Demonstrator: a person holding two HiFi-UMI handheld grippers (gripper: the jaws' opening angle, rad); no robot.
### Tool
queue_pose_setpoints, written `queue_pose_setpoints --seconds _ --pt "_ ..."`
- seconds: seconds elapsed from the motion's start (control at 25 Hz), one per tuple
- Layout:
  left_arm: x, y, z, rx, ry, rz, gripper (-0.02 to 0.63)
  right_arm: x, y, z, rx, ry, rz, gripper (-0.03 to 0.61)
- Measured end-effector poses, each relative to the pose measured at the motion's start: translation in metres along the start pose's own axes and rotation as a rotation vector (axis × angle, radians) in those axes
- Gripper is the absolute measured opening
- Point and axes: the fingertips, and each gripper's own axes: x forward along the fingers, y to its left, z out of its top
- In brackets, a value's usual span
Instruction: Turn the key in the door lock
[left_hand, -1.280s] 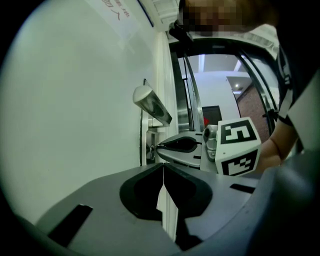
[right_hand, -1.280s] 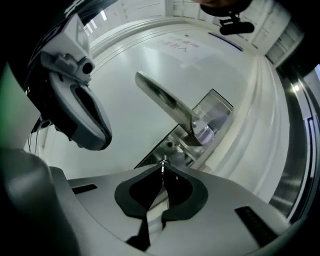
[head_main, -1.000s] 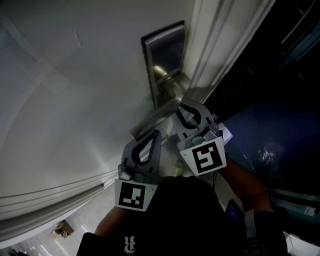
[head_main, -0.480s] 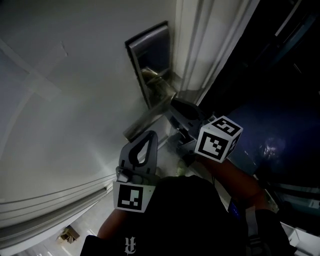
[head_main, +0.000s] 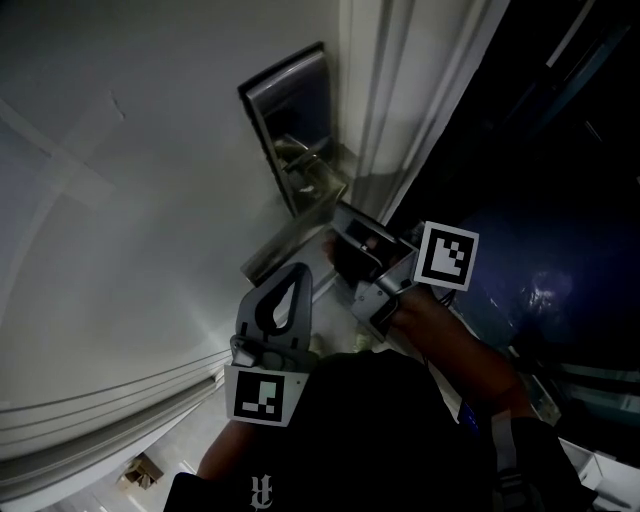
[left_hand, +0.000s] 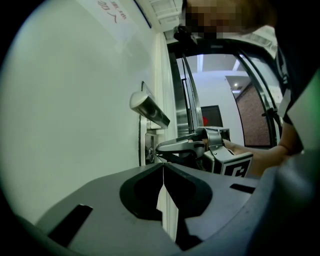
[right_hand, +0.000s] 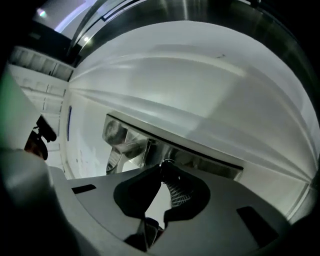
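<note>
A: Where are the two grippers?
B: The left gripper (head_main: 298, 272) points forward, jaws together, empty. The right gripper (head_main: 340, 232) is tipped sideways, jaws pinching the key (right_hand: 166, 163).
A: The arm?
B: The right forearm (head_main: 450, 340) is extended.

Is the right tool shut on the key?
Shut: the right tool pinches a small metal piece, apparently the key, at the lock plate.

Head view: dim, underexposed, right side near black. Soft light grazes the door (head_main: 150, 200); glare on the handle (head_main: 300, 165). Left gripper view: bright, lit from the room (left_hand: 215, 85) beyond. Right gripper view: door evenly lit, key (right_hand: 166, 171) in the right tool (right_hand: 163, 168) shadowed. Both gripper views fisheye, with dark corners and blurred near parts.
</note>
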Motion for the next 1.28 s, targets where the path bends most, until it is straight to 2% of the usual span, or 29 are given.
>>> queue_pose_setpoints --seconds 0.16,0.4,0.6,0.84,0.92,1.0,1.12,1.2,1.28 --pt "0.001 0.0 0.0 0.0 -0.002 0.0 0.008 0.0 0.0 0.0 0.064 -0.002 0.017 0.026" --pt "0.001 -0.001 0.001 0.004 -0.006 0.001 0.008 0.0 0.0 0.0 0.061 0.002 0.012 0.028" --pt "0.002 -0.002 0.002 0.008 -0.006 0.0 0.008 0.001 0.002 0.0 0.101 0.001 0.057 0.032" --pt "0.003 -0.006 0.002 0.006 -0.005 0.0 0.008 -0.007 0.005 0.003 0.103 -0.009 0.092 0.053" --pt "0.003 -0.007 0.002 0.003 -0.004 0.003 0.008 -0.016 0.005 0.006 0.072 -0.004 0.091 0.062" --pt "0.004 -0.009 0.001 0.001 -0.004 0.002 0.008 -0.025 0.006 0.012 -0.026 -0.001 0.072 0.064" --pt "0.005 -0.011 0.001 0.003 -0.005 0.0 0.008 -0.035 0.013 0.02 -0.278 0.017 0.031 0.065" --pt "0.005 -0.012 0.001 0.003 -0.008 0.002 0.008 -0.038 0.022 0.019 -0.541 0.052 -0.001 0.064" --pt "0.004 -0.013 0.001 0.003 -0.008 0.006 0.008 -0.039 0.033 0.014 -0.882 0.102 -0.037 0.064"
